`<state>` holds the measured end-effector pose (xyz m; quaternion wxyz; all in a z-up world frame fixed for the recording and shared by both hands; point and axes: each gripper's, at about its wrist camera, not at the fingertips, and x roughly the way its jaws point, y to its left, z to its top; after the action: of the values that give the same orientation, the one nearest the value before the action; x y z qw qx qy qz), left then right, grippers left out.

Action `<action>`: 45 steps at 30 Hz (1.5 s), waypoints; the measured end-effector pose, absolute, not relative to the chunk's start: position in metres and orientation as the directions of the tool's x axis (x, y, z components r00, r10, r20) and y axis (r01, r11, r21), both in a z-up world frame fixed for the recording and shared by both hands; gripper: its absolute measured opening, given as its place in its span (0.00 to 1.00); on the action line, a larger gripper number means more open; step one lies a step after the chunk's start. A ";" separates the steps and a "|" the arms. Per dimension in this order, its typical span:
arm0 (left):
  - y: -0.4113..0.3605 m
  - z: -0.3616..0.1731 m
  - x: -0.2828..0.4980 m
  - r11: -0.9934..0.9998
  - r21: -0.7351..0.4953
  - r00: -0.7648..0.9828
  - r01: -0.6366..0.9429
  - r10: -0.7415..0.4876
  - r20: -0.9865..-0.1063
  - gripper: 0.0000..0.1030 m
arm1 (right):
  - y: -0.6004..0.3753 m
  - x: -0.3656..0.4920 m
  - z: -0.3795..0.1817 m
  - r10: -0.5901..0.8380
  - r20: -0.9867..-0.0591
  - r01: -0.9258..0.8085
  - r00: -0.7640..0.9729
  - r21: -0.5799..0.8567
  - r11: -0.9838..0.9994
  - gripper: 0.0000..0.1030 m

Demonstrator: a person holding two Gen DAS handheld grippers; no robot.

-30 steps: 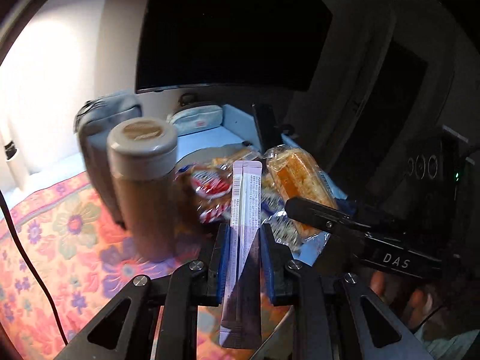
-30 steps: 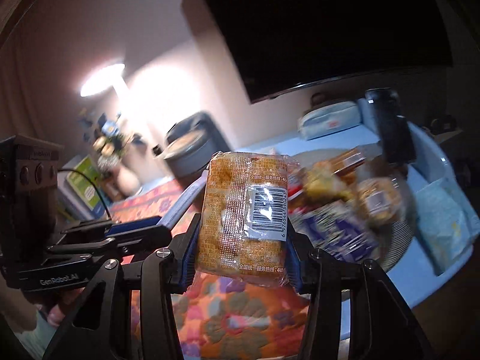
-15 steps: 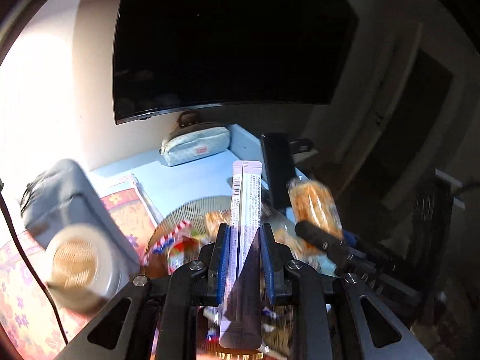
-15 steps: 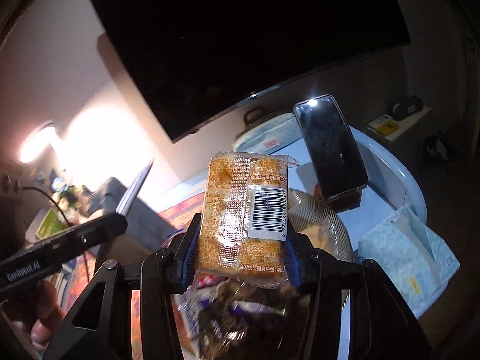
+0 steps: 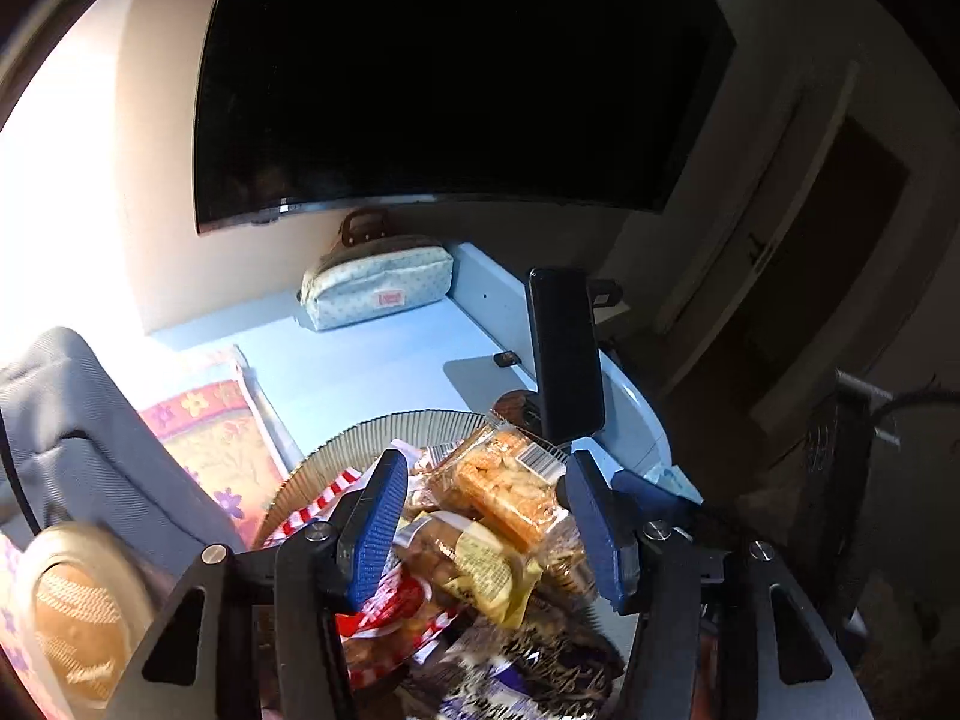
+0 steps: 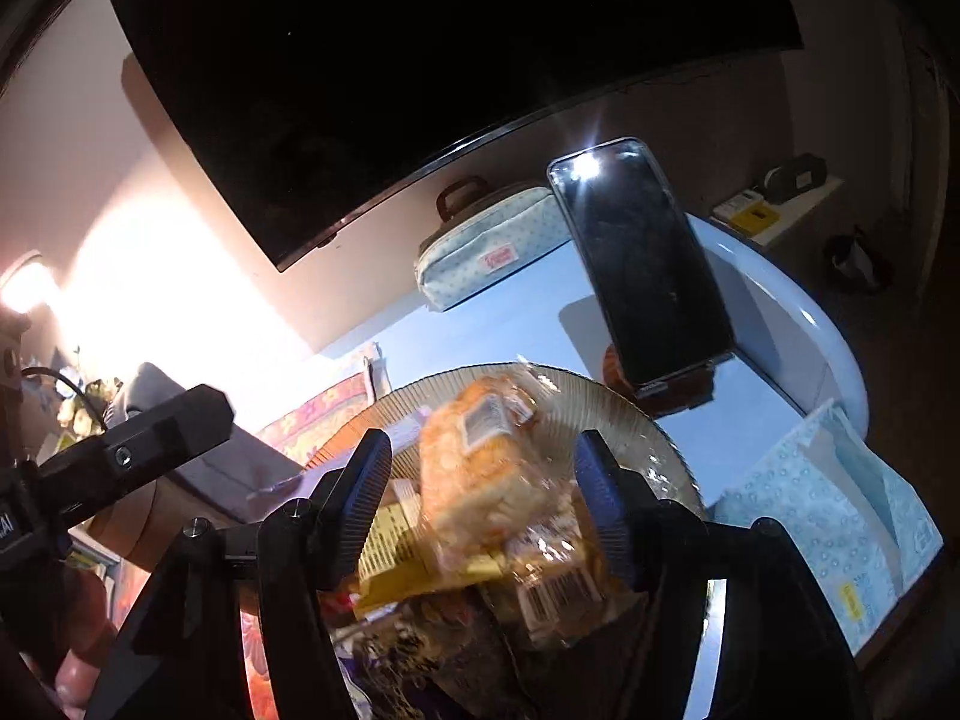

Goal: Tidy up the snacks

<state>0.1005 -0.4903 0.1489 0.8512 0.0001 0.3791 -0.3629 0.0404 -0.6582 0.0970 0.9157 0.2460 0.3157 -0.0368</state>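
Observation:
A ribbed glass plate [image 5: 384, 429] [image 6: 624, 414] holds a pile of wrapped snacks. The orange cracker pack [image 5: 510, 483] [image 6: 474, 468] lies on top of the pile, blurred in the right wrist view. A yellow-labelled pack [image 5: 474, 564] and a red-and-white pack [image 5: 390, 600] lie beside it. My left gripper [image 5: 483, 531] is open and empty just above the pile. My right gripper [image 6: 483, 504] is open and empty over the same plate. The pink stick sachet is not clearly in view.
A black phone [image 5: 567, 354] [image 6: 642, 264] stands on a holder behind the plate. A dotted pencil case [image 5: 378, 285] lies by the wall under a dark TV. A grey bag [image 5: 78, 438] and a lidded cup [image 5: 72, 618] sit left. A tissue pack [image 6: 828, 510] lies right.
Both grippers opened over the plate. The right let go of the orange cracker pack, which dropped onto the pile. The left let go of the pink stick sachet.

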 end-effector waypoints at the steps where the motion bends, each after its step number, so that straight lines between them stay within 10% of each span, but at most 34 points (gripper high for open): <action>1: -0.488 0.151 0.097 0.731 -0.274 0.448 0.625 -0.623 -0.641 0.50 | -0.659 0.038 0.097 0.092 -0.594 0.224 0.799 0.436 0.871 0.61; 13: -0.421 0.185 0.022 0.761 -0.125 0.589 0.637 -0.585 -0.558 0.51 | -0.618 -0.008 0.125 0.154 -0.531 0.126 0.833 0.454 0.882 0.67; 22: -0.302 0.184 -0.007 0.881 -0.075 0.730 0.466 -0.431 -0.530 0.69 | -0.515 -0.016 0.121 0.261 -0.566 -0.016 0.782 0.400 0.916 0.75; 45: -0.105 0.041 0.035 0.995 0.101 0.724 0.010 0.063 -0.687 0.73 | -0.275 0.045 0.042 0.293 -0.729 -0.266 0.619 0.156 0.951 0.75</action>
<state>0.0348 -0.1048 0.0414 0.9271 0.0490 0.3713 0.0143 0.0452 -0.2746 0.0425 0.8996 0.0166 0.4079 0.1552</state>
